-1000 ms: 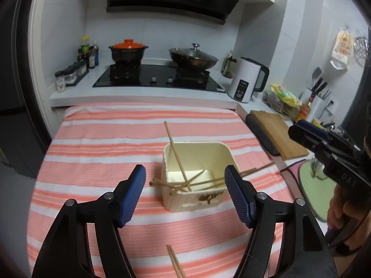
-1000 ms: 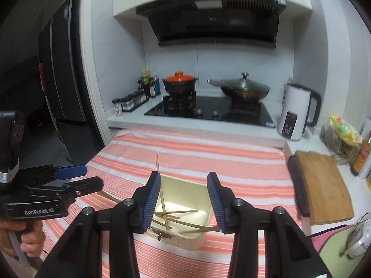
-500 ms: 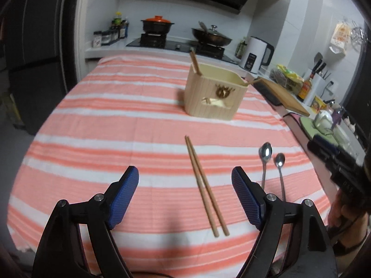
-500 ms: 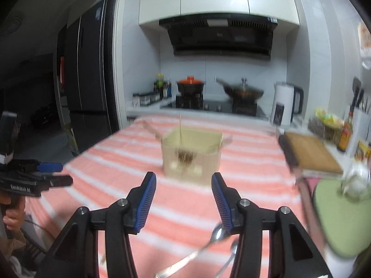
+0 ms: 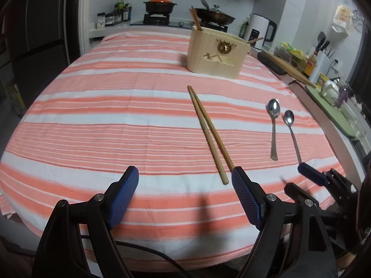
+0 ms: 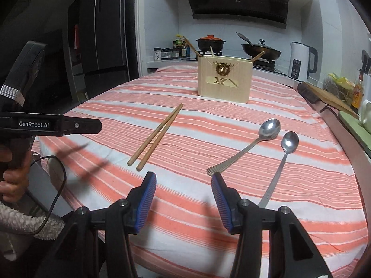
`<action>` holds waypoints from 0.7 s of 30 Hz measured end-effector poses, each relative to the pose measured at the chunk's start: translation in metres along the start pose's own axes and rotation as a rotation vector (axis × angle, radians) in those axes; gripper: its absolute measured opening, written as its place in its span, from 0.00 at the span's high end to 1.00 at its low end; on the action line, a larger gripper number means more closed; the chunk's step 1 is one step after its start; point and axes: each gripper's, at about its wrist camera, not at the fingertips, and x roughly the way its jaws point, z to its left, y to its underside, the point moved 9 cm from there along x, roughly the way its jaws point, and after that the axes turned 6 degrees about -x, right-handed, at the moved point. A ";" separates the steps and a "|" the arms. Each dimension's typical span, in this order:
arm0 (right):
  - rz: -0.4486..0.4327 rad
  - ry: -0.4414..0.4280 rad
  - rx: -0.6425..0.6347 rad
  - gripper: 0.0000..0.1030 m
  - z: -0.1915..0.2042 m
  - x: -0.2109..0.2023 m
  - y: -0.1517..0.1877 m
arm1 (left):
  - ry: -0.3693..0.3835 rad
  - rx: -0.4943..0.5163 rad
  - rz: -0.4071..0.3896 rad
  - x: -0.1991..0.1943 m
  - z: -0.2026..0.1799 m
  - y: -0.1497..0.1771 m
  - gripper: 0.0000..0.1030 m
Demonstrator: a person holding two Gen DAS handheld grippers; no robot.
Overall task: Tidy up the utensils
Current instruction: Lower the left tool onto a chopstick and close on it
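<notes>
Partly done, by my read: several chopsticks already stand in the cream holder box point(image 6: 224, 78) at 12 o'clock on the striped bench point(image 5: 92, 120). Left to sort: one chopstick pair point(image 5: 208, 132) mid-bench and two spoons point(image 5: 273, 127) at about 2 o'clock. The pair lies flat, long axis from 12 to 5 o'clock, thin tips toward the box. Spoons lie bowls away, handles near. Left hand-held gripper point(image 5: 185, 197) and right hand-held gripper point(image 6: 183, 199) both have pads apart, holding nothing, low over the near edge.

White-tiled kitchen wall point(image 6: 231, 34), black range hood point(image 6: 238, 4), dark fridge point(image 6: 102, 34) at left.
</notes>
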 end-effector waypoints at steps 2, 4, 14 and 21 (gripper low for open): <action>0.000 -0.005 -0.004 0.51 0.007 0.001 0.003 | 0.002 0.019 0.005 0.001 -0.004 0.006 0.19; 0.004 -0.002 0.001 0.51 0.008 0.003 0.007 | 0.008 0.033 0.013 0.002 -0.008 0.011 0.19; 0.008 0.010 0.019 0.51 0.003 0.002 0.011 | 0.030 0.093 0.044 0.025 -0.026 0.020 0.21; 0.001 0.031 0.025 0.51 -0.002 -0.001 0.011 | -0.010 0.144 0.047 0.042 -0.030 0.021 0.36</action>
